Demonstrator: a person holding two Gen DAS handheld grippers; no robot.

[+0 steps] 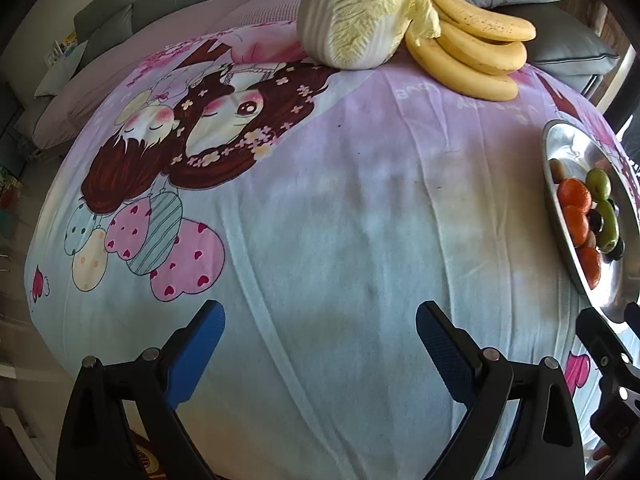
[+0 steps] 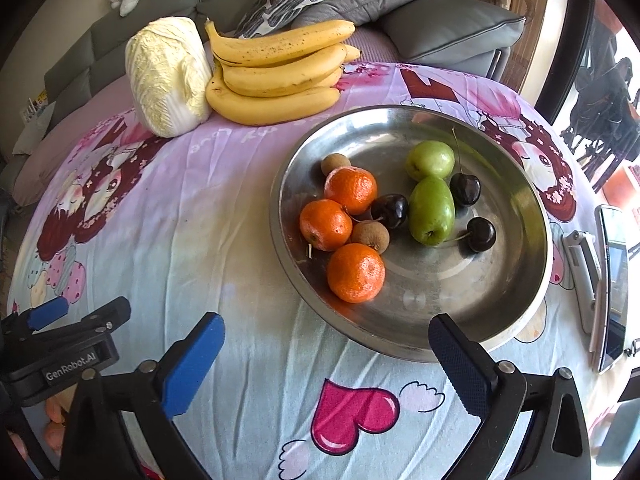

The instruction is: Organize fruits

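Note:
A round steel plate (image 2: 516, 184) sits on the table; it also shows at the right edge of the left wrist view (image 1: 560, 142). It holds three mandarins (image 2: 351, 190), two green fruits (image 2: 431, 210), three dark cherries (image 2: 480, 234) and two small brown longans (image 2: 370, 237). A bunch of bananas (image 2: 276, 76) lies at the far side, also seen in the left wrist view (image 1: 472, 46). My right gripper (image 2: 326, 340) is open and empty just in front of the plate. My left gripper (image 1: 320, 328) is open and empty over bare cloth.
A napa cabbage (image 2: 168, 76) lies next to the bananas. A cartoon-print cloth (image 1: 320, 200) covers the table. A phone (image 2: 614, 288) and a white clip-like object (image 2: 582, 276) lie right of the plate. A grey sofa with cushions (image 2: 404, 4) stands behind.

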